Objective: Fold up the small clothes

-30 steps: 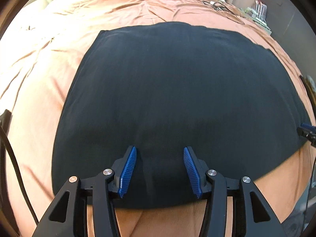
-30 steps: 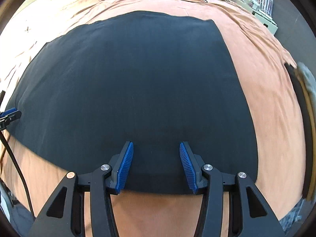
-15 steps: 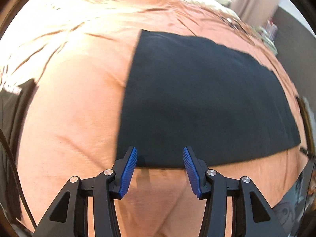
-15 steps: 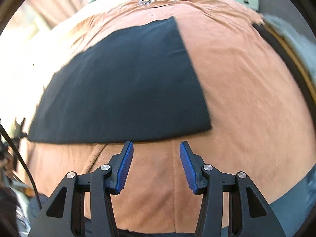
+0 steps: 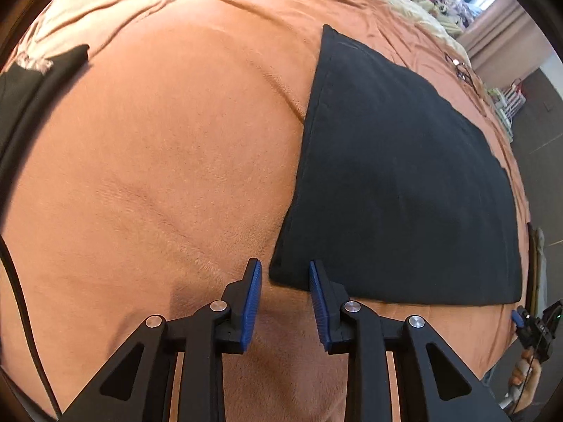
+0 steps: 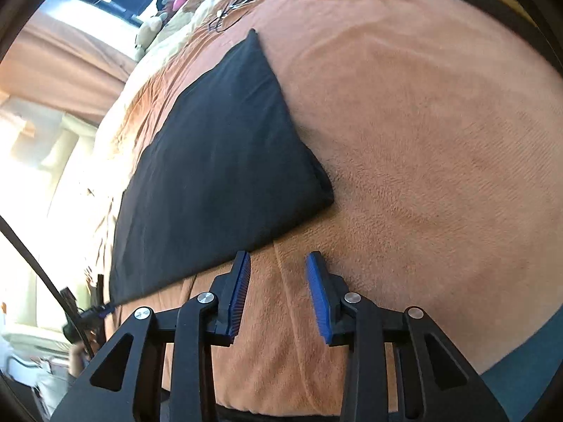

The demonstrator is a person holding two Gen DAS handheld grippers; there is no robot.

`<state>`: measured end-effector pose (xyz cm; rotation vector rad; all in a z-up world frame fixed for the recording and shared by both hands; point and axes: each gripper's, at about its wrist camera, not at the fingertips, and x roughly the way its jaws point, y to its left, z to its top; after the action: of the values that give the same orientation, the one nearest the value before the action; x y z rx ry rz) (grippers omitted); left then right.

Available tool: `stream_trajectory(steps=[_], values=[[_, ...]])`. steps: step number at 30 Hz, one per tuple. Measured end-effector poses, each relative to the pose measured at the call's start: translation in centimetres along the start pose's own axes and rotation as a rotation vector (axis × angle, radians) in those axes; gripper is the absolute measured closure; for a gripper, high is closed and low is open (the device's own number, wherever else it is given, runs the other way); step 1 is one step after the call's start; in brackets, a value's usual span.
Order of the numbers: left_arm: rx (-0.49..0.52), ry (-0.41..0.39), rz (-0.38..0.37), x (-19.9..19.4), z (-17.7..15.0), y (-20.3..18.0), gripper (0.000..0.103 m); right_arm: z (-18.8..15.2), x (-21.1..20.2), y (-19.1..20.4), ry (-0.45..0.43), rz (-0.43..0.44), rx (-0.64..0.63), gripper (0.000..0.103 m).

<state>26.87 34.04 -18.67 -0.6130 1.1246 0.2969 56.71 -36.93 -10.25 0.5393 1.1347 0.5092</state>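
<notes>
Black cloth (image 5: 397, 183) lies flat as a neat rectangle on the orange blanket (image 5: 169, 161), apparently folded at least once; further folds may remain. Left gripper (image 5: 284, 293), jaws apart, brackets its near-left corner; right gripper (image 6: 278, 290), jaws apart and empty, sits near the opposite corner.
</notes>
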Motion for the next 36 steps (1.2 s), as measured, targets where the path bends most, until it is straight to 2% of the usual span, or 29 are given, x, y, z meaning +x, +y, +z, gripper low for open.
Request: stream_trajectory(steps=[5, 11, 15, 17, 19, 23, 28, 33, 36], values=[[-0.069, 0.024, -0.073, 0.6, 0.6, 0.8, 0.073, 0.4, 0.8, -1.7, -0.03, 0.078, 0.071, 0.073], [-0.146, 0.036, -0.152, 0.4, 0.2, 2.2, 0.073, 0.3, 1.7, -4.0, -0.087, 0.124, 0.15, 0.091], [-0.167, 0.024, -0.154, 0.4, 0.3, 2.0, 0.073, -0.4, 1.6, -4.4, -0.137, 0.123, 0.174, 0.1], [-0.171, 0.002, -0.123, 0.0, 0.1, 2.2, 0.09, -0.7, 1.0, -3.7, -0.169, 0.109, 0.15, 0.101], [-0.181, -0.018, -0.129, -0.4, -0.1, 2.3, 0.093, -1.5, 0.0, -2.8, -0.192, 0.093, 0.122, 0.102], [-0.149, -0.06, -0.105, -1.7, 0.0, 1.4, 0.095, -2.3, -1.6, -0.4, -0.232, 0.078, 0.064, 0.103], [-0.143, -0.119, -0.136, -5.0, 0.1, 1.0, 0.097, -3.3, -3.1, 1.2, -0.254, 0.075, 0.031, 0.103], [-0.117, -0.133, -0.145, -7.6, -0.7, 0.2, 0.097, -4.7, -4.8, 0.8, -0.249, 0.08, 0.018, 0.103], [-0.116, -0.127, -0.155, -8.3, -2.4, 0.6, 0.097, -4.9, -5.5, 0.4, -0.234, 0.07, 0.01, 0.103]])
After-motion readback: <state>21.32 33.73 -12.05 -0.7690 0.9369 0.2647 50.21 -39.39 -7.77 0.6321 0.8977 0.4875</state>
